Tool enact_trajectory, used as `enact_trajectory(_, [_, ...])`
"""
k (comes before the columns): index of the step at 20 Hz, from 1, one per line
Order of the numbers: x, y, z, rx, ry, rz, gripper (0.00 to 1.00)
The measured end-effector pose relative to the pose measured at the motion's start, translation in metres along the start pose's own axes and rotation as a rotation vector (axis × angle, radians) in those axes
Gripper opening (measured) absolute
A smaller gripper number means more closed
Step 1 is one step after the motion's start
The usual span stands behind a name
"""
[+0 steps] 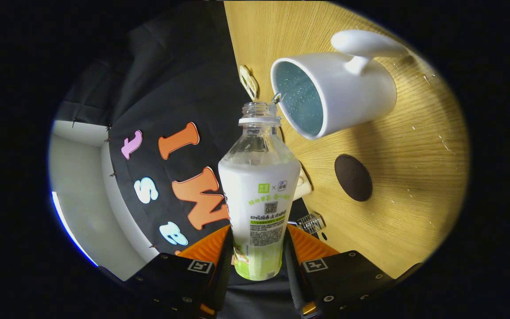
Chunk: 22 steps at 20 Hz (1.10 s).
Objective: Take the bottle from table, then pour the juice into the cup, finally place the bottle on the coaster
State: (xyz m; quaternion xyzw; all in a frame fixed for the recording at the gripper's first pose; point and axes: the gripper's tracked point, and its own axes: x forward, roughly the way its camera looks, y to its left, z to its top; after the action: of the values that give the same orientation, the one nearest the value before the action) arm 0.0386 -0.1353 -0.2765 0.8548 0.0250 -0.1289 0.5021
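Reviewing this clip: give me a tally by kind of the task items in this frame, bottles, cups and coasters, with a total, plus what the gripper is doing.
Bottles: 1, the open bottle, held between the fingers of the gripper
Cups: 1, the white cup on the wooden table
Coasters: 1, the dark round coaster beside the cup
Total: 3

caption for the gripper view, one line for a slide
Gripper tilts open bottle toward white cup, dark coaster beyond on table.
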Motion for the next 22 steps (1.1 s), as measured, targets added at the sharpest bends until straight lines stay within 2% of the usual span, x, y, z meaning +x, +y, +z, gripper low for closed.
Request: enact_trajectory(22, [0.010, 0.018, -0.002, 0.187, -0.026, 0.102, 0.59])
